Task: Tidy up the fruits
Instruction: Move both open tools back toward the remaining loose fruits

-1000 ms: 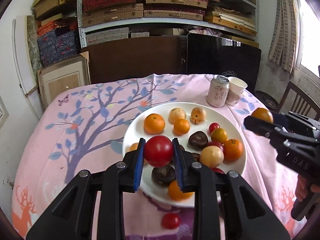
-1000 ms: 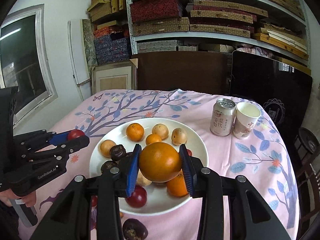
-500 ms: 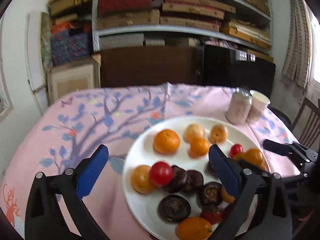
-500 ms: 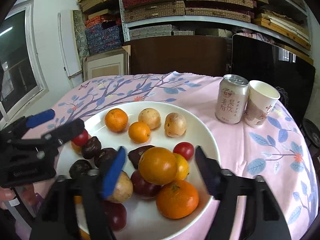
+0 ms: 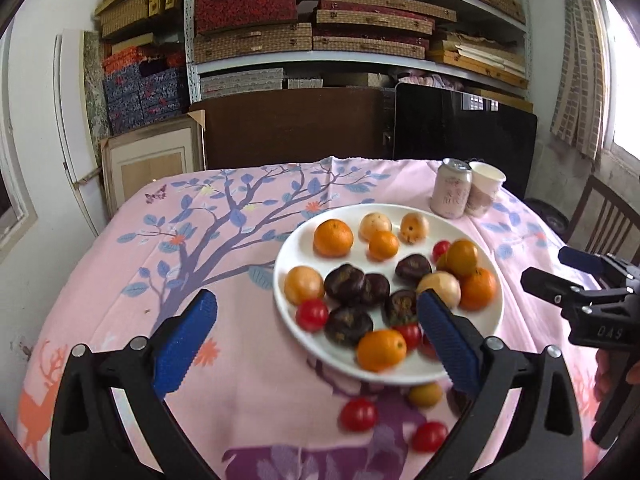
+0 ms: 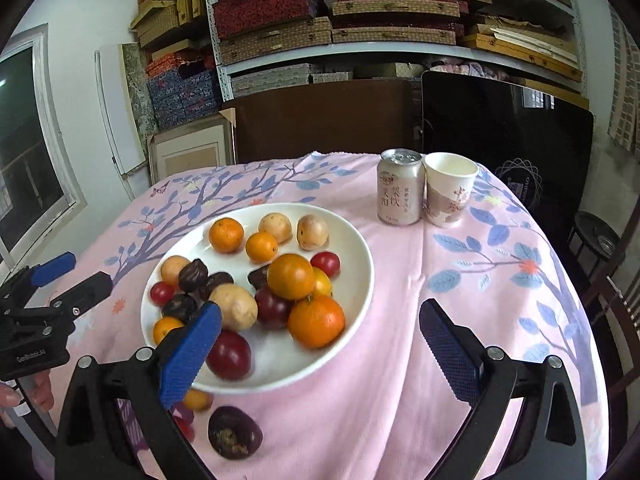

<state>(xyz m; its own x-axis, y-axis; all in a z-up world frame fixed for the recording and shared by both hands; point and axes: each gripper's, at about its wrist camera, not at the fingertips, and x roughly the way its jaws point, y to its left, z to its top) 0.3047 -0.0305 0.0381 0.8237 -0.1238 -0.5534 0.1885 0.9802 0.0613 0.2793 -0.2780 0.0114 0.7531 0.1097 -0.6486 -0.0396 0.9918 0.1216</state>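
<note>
A white plate (image 5: 490, 322) (image 6: 362, 252) holds several oranges, tomatoes, dark passion fruits and pale fruits. The red tomato (image 5: 311, 314) (image 6: 161, 292) lies at the plate's left edge. The large orange fruit (image 6: 290, 276) (image 5: 462, 258) rests on the pile. My left gripper (image 5: 316, 334) is open and empty, pulled back left of the plate. My right gripper (image 6: 320, 344) is open and empty over the plate's near right rim. Loose on the cloth are two tomatoes (image 5: 359, 414), a small yellow fruit (image 5: 425, 394) and a dark passion fruit (image 6: 235, 432).
A drink can (image 6: 400, 187) and a paper cup (image 6: 449, 189) stand behind the plate at the right. The pink tree-print tablecloth (image 5: 168, 264) covers the round table. Shelves and boards stand behind; a chair (image 5: 608, 220) is at the right.
Both grippers have opened and drawn back. The left let the red tomato go onto the plate's left edge; the right let the large orange fruit go onto the pile.
</note>
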